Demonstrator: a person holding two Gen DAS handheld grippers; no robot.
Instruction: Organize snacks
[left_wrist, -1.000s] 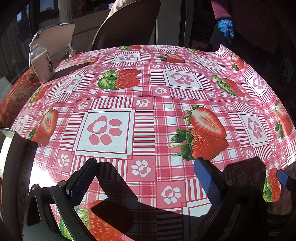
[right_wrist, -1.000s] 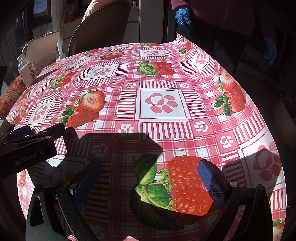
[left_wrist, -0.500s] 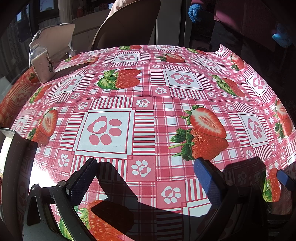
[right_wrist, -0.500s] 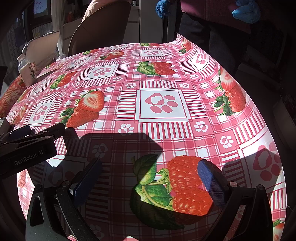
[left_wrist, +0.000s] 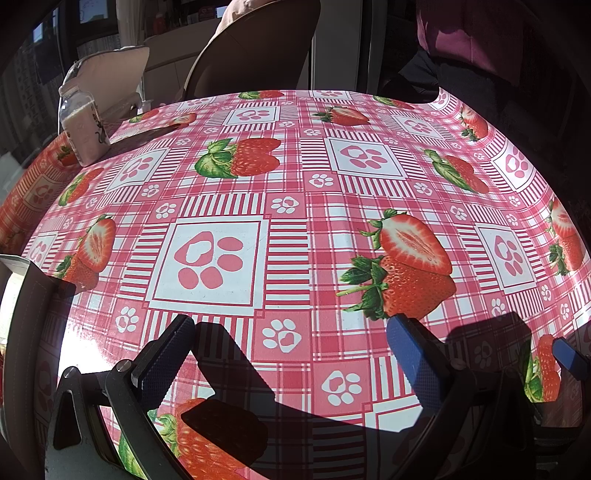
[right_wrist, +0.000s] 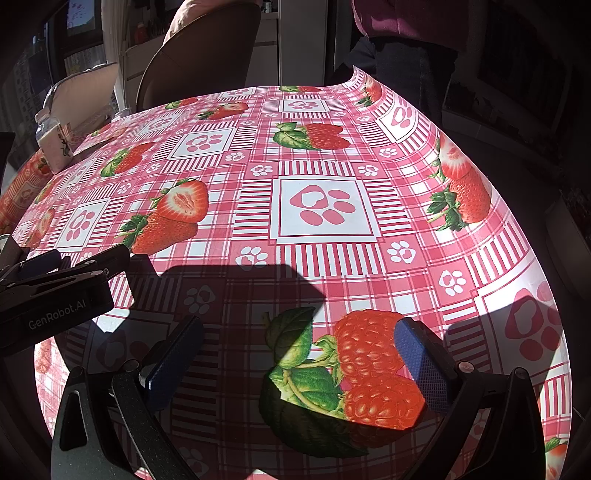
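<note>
The left gripper (left_wrist: 288, 354) is hovering low over the table (left_wrist: 295, 221), its two blue-padded fingers (left_wrist: 166, 365) standing wide apart with nothing between them but the cloth. The right gripper (right_wrist: 295, 354) is sitting in the same low, forward-pointing pose, its jaws likewise spread wide and holding nothing. The two tools are lying side by side: the right wrist view is catching the left gripper's black body, lettered "GenRobot.AI", at its left edge (right_wrist: 55, 291), while the left wrist view is showing only a blue fingertip of the right gripper poking in at the far right (left_wrist: 569, 356). No snack is showing anywhere on the cloth; the only item standing on it is a clear plastic bottle (left_wrist: 79, 127) of whitish contents at the far left corner, also seen from the right wrist (right_wrist: 53, 147). A glossy, wipe-clean tablecloth (right_wrist: 321, 206) is covering the table, printed with pink checks, paw marks and strawberries, and hard sunlight is throwing the grippers' sharp dark shadows across it. Behind the far edge a rounded brown chair back (left_wrist: 255, 44) is standing, and a person in a magenta top (right_wrist: 402, 18) and dark trousers is standing at the far right corner.
</note>
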